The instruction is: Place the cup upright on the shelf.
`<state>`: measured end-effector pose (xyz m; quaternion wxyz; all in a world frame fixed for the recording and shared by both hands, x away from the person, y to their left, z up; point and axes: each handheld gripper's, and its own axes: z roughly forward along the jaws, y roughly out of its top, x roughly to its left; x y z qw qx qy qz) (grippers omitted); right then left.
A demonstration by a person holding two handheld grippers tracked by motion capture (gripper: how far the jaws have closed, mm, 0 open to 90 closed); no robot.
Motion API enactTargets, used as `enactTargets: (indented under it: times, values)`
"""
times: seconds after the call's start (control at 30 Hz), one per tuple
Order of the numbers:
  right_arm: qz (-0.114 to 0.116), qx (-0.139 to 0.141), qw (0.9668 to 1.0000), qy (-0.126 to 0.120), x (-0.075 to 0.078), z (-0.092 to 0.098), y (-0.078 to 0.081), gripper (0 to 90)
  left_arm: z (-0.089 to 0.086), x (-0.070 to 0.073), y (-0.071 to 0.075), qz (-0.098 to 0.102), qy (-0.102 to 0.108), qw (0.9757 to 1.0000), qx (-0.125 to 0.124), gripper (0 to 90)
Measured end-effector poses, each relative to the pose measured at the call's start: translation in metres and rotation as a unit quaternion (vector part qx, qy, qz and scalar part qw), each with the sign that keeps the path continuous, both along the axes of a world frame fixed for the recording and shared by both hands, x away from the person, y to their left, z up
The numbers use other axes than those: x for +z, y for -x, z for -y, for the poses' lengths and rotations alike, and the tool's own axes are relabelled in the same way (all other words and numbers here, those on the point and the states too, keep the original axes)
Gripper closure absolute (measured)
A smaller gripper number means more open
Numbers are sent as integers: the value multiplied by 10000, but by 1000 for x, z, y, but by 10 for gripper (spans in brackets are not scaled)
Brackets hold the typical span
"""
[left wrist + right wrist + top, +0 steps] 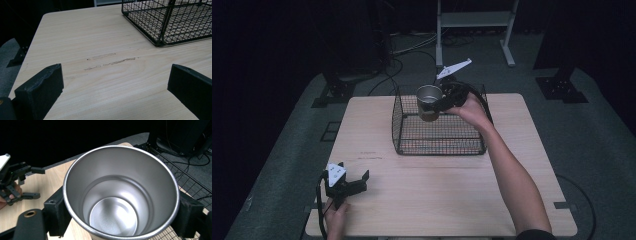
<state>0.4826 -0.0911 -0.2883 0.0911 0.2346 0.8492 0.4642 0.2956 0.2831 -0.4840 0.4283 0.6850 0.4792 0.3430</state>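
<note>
On the pale wooden table (447,190) stands the black wire mesh basket (439,135). Above it we hold the shiny steel cup (428,101) upright, clamped in our right gripper (443,101); releasing off-centre could catch the rim and tip it. Our left gripper (348,183) rests spread, empty.

A brushed, shiny metal cup (120,195), a black wire-mesh basket (439,135), a matt pale wood-grain table (100,50).

The room is dark all around, and soft light from above falls on the wooden table (437,195). The shiny steel cup (121,192) has bright glare inside, toward 6 o'clock. The high view looks a bit fuzzy, and the black jaws up close are blurry.
</note>
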Motion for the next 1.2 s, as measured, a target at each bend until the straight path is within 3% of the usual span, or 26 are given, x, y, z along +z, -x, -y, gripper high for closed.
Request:
enactTargets:
  times: [0.67,1.2]
  values:
    - [-275,-276,9989,264,-31,-7,-25,179,0,0,0,8,14,10000,4,0]
    - [-461,-424,9977,274,-49,-4,-36,178,0,0,1,-16,-7,10000,-5,0]
